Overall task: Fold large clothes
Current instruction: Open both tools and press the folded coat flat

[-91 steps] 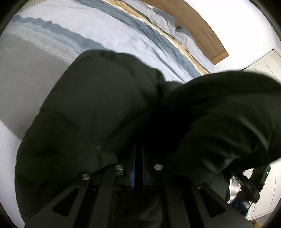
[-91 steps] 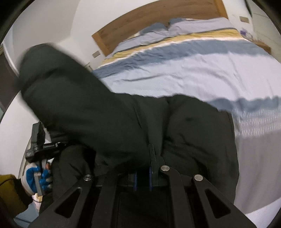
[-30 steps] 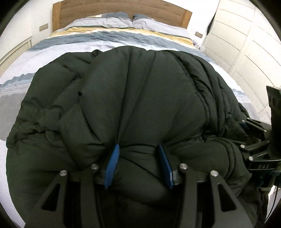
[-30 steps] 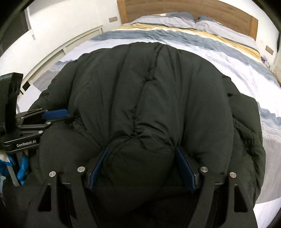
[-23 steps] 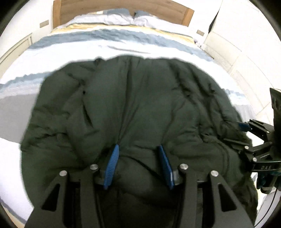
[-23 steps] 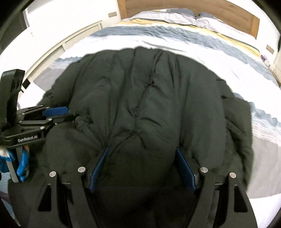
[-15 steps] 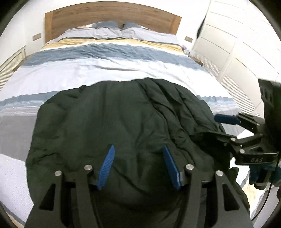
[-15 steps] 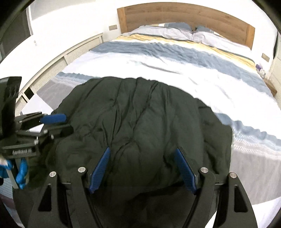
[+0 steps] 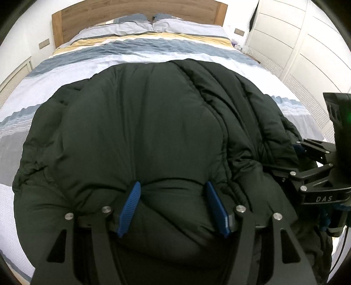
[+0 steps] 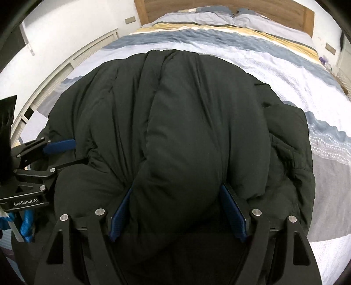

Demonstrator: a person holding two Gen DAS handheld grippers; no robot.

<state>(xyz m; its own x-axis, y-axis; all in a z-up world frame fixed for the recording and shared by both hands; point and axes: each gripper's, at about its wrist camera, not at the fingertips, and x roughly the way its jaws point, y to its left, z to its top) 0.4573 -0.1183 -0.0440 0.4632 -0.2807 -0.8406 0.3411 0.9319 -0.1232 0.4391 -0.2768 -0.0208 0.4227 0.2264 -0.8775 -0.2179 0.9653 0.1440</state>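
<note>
Black puffer jacket (image 9: 142,136) lies bunched on foot end of striped bed (image 9: 136,50), padded bulk heaped toward headboard (image 9: 131,11). Left gripper (image 9: 173,206), at jacket's near edge, jaws opening, thick roll of padding between blue pads, likely being let go. Right gripper (image 10: 177,208), at same near edge, spread wide around fat fold; pads press its sides (grip looks held to steady fold). Jacket's sleeves, zip, near hem hidden.

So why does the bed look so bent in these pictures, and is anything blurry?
Left wrist view: fisheye lens bows the headboard and wardrobe; dark corners; sharp. Right wrist view: same curving of the striped duvet; the black puffer jacket reads dim, folds faint; no motion blur.
</note>
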